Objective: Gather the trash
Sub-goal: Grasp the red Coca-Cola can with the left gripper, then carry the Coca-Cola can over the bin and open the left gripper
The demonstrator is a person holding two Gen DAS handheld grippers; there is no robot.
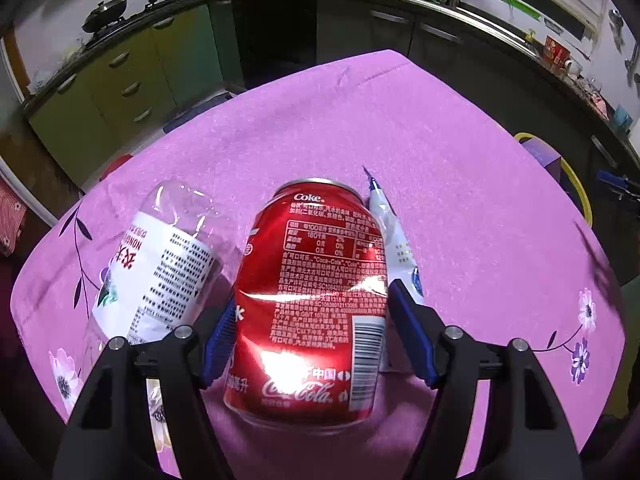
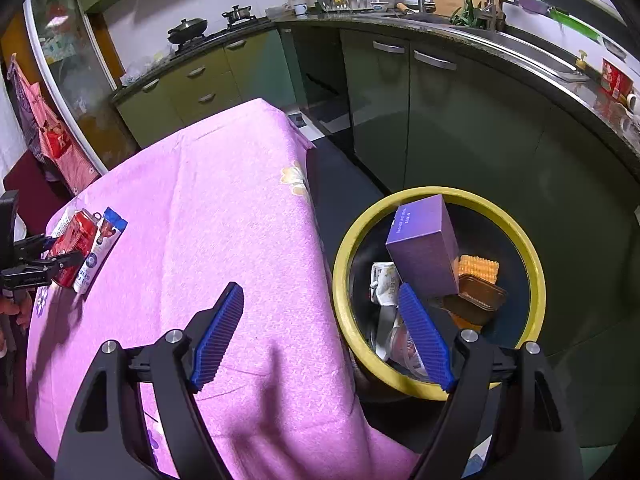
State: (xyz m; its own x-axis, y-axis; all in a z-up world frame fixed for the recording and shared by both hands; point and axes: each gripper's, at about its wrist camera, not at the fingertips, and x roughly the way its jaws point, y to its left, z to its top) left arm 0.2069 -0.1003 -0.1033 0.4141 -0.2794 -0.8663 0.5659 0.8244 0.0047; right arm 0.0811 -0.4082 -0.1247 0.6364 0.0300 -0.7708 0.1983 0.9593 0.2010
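Left gripper [image 1: 310, 300] was clamped on a red Coke can [image 1: 316, 300], blue pads pressing both sides, can lying on the pink tablecloth [image 1: 460, 140]. A clear plastic bottle [image 1: 156, 268] with a white label lay just left of the can; a white tube [image 1: 394, 248] lay touching its right side. Right gripper [image 2: 320, 304] hung with fingers spread wide, holding nothing, over the table edge and the yellow-rimmed trash bin [image 2: 536, 280]. In the bin: a purple box [image 2: 424, 248], a brown tray [image 2: 478, 296], crumpled wrappers [image 2: 386, 280].
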